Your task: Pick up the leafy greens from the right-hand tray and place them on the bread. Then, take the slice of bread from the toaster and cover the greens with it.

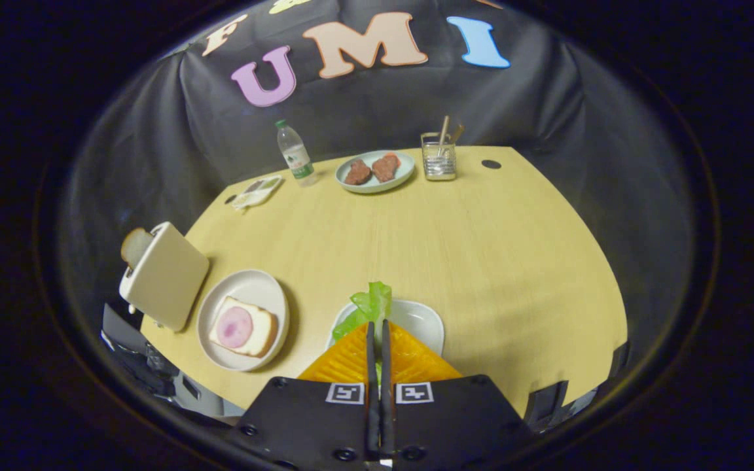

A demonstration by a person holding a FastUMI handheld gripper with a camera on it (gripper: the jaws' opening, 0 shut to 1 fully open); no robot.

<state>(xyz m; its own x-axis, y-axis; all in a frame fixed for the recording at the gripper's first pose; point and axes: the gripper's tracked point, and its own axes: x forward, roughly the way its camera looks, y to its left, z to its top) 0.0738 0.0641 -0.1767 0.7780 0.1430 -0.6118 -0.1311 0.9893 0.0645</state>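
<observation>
The hand-held gripper (pixel 377 325) pinches a crinkled, bright green lettuce leaf (pixel 370 305), fingers nearly together, just above the white tray (pixel 424 320). Left of it, ham-topped bread (pixel 243 326) waits on a plate (pixel 252 285); beyond, a slice (pixel 133 246) stands in the toaster (pixel 166 275).

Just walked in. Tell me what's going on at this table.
A person is making a sandwich with a hand-held gripper. Its fingers are closed on the leafy greens over the right-hand tray. To the left, a plate holds a slice of bread topped with a round of ham; no greens on it yet. Further left, the second slice sticks up from the toaster, untouched.
</observation>
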